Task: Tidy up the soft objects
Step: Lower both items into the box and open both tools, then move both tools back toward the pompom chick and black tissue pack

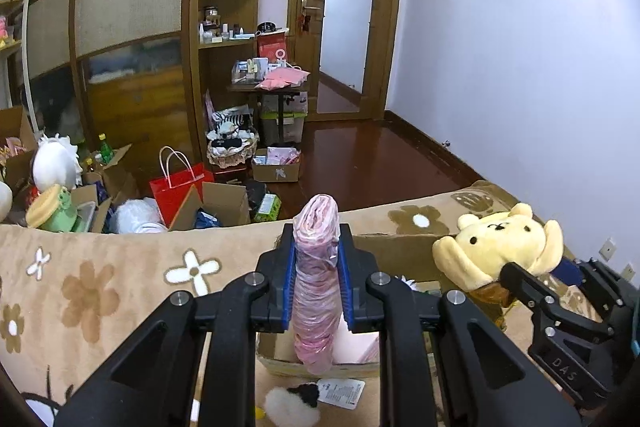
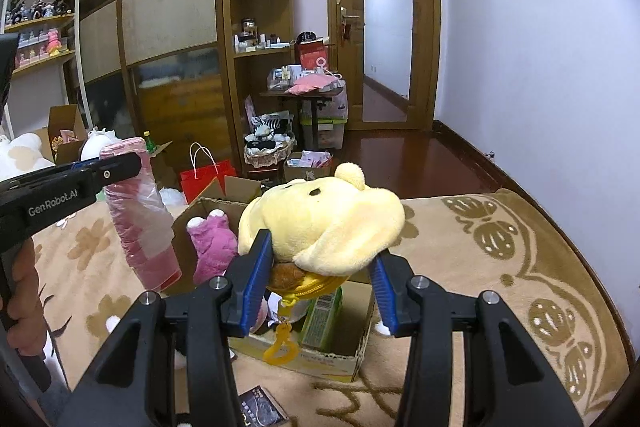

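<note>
Yellow plush bear (image 2: 320, 223) with a zip pouch and yellow clip hanging under it, pinched between the blue pads of the right tongs (image 2: 320, 279), held in the air directly above the open brown cardboard box (image 2: 332, 363) on the beige flower-patterned bed cover (image 2: 480, 307). Left tongs (image 1: 316, 267) pressed onto a pink roll wrapped in clear plastic film (image 1: 316, 279), roll upright, above the box's left side. Box already holds a magenta plush toy (image 2: 212, 243) at its left end and a green printed carton (image 2: 320, 315) near the middle. Step in hand, as I judge it: lower the bear into the box. Do it well by aiming for the free space right of the green carton, going down straight, and spreading the tongs only once the plush rests on something; the dangling clip could snag the box rim. The roll hangs close to the bear's left, so keep the two tongs apart or drop one item at a time. Beside the box, nearer the cameras: a small white-and-black fluffy toy with a paper tag (image 1: 296, 403). Floor beyond the bed cluttered with boxes and a red paper bag (image 2: 204, 175), well apart from the box.
</note>
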